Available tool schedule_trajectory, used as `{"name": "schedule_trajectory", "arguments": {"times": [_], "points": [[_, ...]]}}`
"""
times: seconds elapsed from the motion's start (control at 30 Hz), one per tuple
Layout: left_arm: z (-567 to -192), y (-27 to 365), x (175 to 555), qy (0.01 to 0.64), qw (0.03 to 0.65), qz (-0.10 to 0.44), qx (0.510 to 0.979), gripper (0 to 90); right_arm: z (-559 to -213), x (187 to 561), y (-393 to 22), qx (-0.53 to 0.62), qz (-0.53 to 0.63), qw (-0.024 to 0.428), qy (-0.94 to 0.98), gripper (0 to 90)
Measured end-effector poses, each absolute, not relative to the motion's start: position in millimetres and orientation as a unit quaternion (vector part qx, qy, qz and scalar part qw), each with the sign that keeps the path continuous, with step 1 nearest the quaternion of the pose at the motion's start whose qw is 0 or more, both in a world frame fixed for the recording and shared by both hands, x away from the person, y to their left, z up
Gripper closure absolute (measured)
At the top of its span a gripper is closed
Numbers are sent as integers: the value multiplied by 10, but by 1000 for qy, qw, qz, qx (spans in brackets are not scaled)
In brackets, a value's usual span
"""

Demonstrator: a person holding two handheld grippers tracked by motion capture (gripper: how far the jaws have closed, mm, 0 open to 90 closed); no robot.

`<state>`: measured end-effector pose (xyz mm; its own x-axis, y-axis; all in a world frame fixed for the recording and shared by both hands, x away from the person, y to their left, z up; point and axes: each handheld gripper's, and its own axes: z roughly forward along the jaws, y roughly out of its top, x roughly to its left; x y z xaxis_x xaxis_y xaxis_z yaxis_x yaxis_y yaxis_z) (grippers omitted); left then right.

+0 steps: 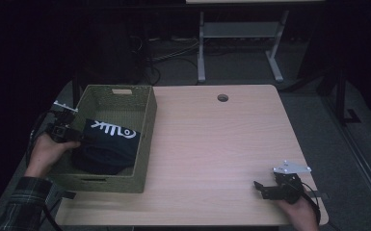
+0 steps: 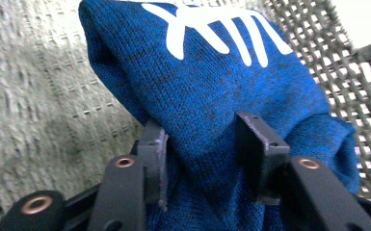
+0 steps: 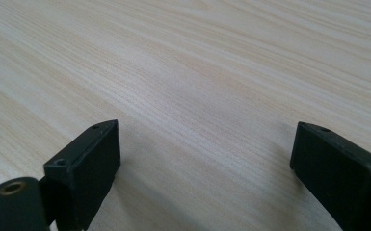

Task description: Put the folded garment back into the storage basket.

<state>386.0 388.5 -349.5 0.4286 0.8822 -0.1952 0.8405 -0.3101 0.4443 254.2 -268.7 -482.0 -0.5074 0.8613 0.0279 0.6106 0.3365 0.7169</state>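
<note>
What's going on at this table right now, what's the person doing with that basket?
A person is working with a handheld gripper in each hand. The left gripper reaches into the woven basket at the table's left side, with a fold of the dark blue garment with white lettering between its jaws. Whether the pads press on it is hard to tell. The garment lies inside the basket. The right gripper hovers over bare wooden table near the front right corner, its jaws wide apart with nothing between them.
</note>
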Motion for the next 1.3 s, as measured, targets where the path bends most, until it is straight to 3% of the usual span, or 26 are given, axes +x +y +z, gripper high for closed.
{"name": "schedule_trajectory", "arguments": {"times": [0.4, 0.7, 1.13, 1.3], "points": [[-3480, 3949, 3841, 550, 221, 78, 802, 433, -4820, 2543, -2687, 462, 344, 182, 797, 101], [-3403, 3932, 3789, 546, 247, 88, 796, 362, -4820, 2543, -2687, 462, 344, 182, 797, 100], [-3250, 3645, 3706, 517, 299, 106, 795, 176, -4820, 2543, -2687, 462, 344, 182, 797, 100], [-3212, 3519, 3695, 505, 319, 105, 795, 152, -4820, 2542, -2687, 462, 344, 182, 797, 100]]}}
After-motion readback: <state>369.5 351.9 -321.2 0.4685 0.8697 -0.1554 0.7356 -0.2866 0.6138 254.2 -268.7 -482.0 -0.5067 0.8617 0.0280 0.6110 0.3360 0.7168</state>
